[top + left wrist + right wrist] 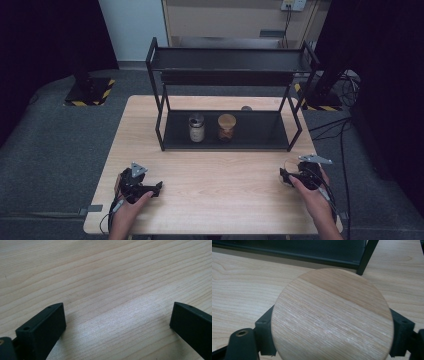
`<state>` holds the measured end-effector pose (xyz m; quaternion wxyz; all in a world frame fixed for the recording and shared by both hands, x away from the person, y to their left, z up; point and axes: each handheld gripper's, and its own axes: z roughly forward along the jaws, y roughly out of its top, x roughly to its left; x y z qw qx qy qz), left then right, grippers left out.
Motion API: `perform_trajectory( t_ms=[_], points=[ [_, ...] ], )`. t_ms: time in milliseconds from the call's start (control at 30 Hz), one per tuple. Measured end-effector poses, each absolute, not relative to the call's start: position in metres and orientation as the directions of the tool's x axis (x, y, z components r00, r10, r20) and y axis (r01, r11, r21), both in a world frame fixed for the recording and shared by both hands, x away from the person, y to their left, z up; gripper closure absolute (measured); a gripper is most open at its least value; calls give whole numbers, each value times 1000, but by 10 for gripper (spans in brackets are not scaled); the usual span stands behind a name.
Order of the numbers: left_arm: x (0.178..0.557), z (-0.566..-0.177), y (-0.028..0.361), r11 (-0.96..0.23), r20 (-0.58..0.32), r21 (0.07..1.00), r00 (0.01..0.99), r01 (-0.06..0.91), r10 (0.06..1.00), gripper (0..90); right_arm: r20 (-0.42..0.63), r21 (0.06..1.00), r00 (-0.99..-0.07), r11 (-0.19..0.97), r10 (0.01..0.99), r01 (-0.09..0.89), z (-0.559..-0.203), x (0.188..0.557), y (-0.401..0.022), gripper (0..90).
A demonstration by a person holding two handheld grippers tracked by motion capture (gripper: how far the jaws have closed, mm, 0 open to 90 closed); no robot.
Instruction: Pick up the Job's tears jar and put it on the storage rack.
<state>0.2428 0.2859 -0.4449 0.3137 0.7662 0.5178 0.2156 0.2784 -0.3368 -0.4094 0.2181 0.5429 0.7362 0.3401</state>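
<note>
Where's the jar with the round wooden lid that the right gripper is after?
The jar with the round wooden lid sits between the right gripper's fingers, at the table's near right, in front of the black shelf rack's right leg.

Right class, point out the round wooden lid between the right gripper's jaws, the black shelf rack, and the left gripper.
round wooden lid point(332, 315), right gripper view, middle of its top face
black shelf rack point(230, 59), high view, top shelf
left gripper point(117, 327), left gripper view, midway between its jaws
</note>
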Motion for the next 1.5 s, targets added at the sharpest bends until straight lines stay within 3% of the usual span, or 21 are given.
perform_trajectory(
  t_ms=[300,1500],
  points=[
    [243,-445,286,-267,6,704,371,658,929,0,6,736,-309,205,951,645,-409,276,-328,249],
    [243,-445,286,-267,6,704,371,658,929,0,-9,745,-339,232,941,625,-395,276,-310,250]
  ],
)
